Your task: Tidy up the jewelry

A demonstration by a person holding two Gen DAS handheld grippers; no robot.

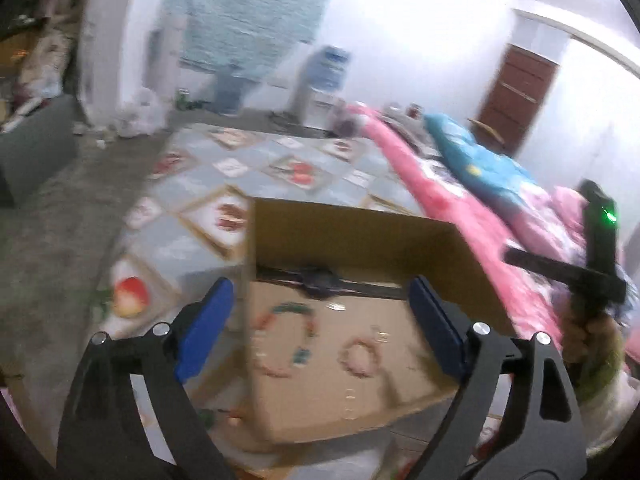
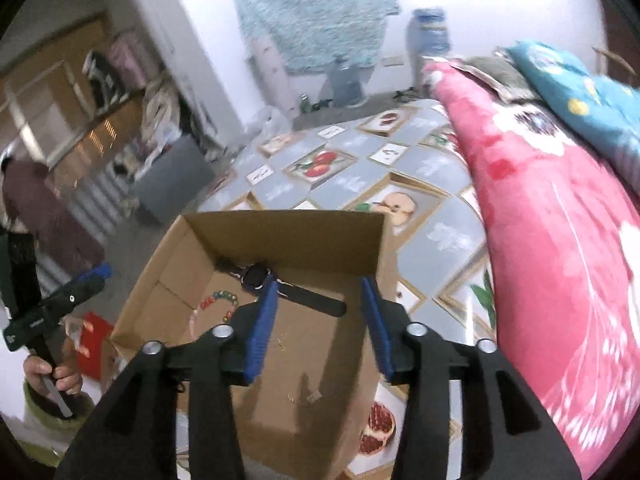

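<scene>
While both my tongs, the left gripper (image 1: 320, 320) and right gripper (image 2: 320, 320), hang spread and empty above the cardboard box (image 1: 360, 236), a watch (image 2: 256, 276) and bead bracelets (image 1: 288, 336) lie on its floor, likely laid apart for sorting.

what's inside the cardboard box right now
In the cardboard box: a black watch by the back wall, a colorful bead necklace and a pink bracelet. The blue fingers hide part of the floor.

Black left tool (image 1: 320, 320), blue pads (image 1: 208, 328), silver screws
</scene>
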